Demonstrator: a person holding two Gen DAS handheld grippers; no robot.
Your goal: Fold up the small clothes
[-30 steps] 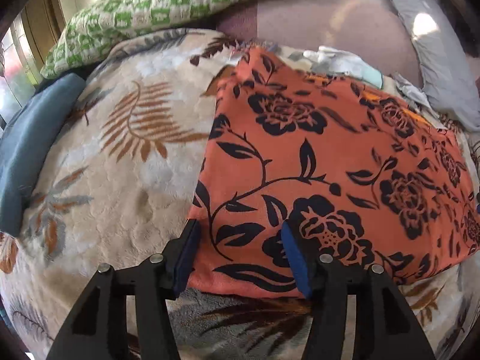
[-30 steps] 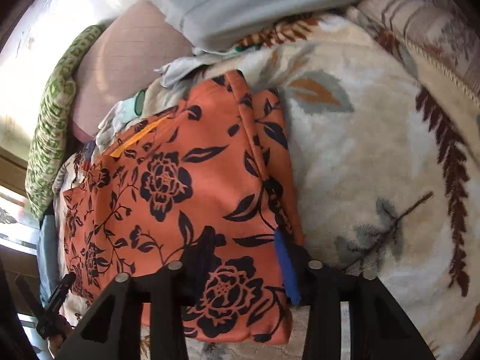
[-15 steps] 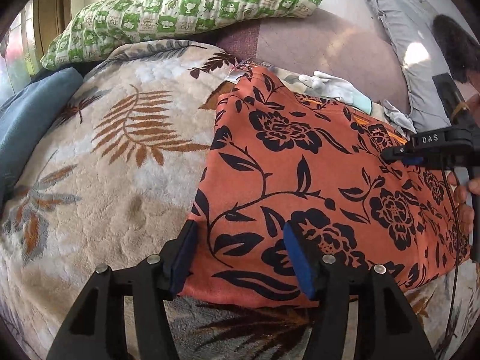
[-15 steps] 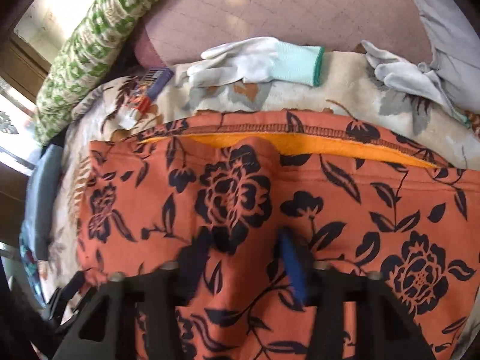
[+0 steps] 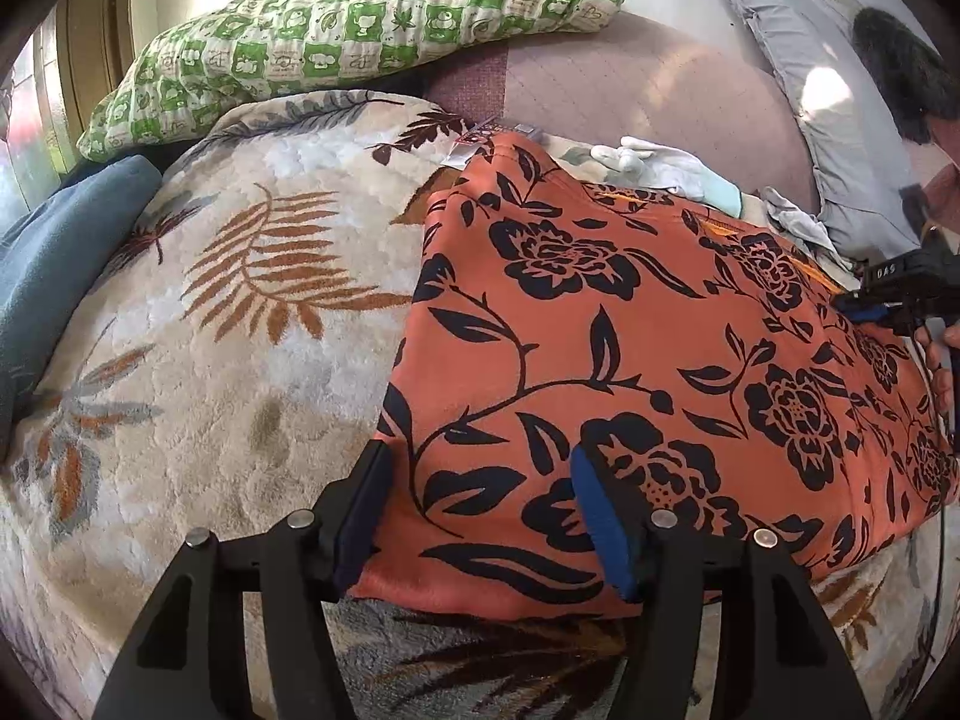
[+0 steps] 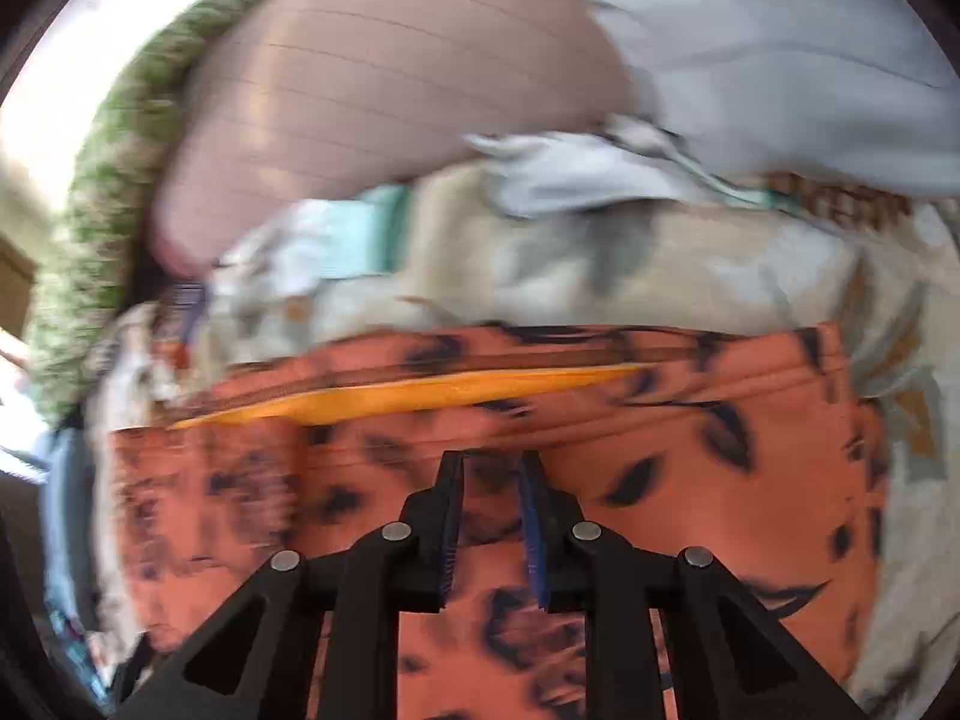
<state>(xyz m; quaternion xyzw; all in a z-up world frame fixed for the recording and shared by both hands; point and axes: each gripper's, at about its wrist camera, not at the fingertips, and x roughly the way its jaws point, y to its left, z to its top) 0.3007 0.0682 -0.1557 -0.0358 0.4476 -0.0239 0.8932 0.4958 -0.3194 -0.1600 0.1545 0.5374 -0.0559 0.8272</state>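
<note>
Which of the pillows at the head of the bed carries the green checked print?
The green-and-white checked pillow, lying top left in the left wrist view. The grey pillow at right is plain, and so is the blue cushion at left.

A bed covered by a plush cream blanket (image 5: 252, 372) printed with brown and grey fern leaves carries an orange garment (image 5: 630, 360) patterned with black flowers, spread flat across the blanket's right half, its yellow-orange inner lining (image 6: 420, 393) showing along the far edge. Beyond the garment lie pale work gloves (image 5: 666, 171), one with a mint-green cuff, and a small printed packet (image 5: 480, 141) just beside the garment's far corner. A green-and-white checked pillow (image 5: 360, 30) rests at the head of the bed, a mauve quilted cushion (image 5: 648, 90) beside it, a grey pillow (image 5: 816, 102) to the right and a folded blue cloth (image 5: 54, 276) at the left edge
</note>
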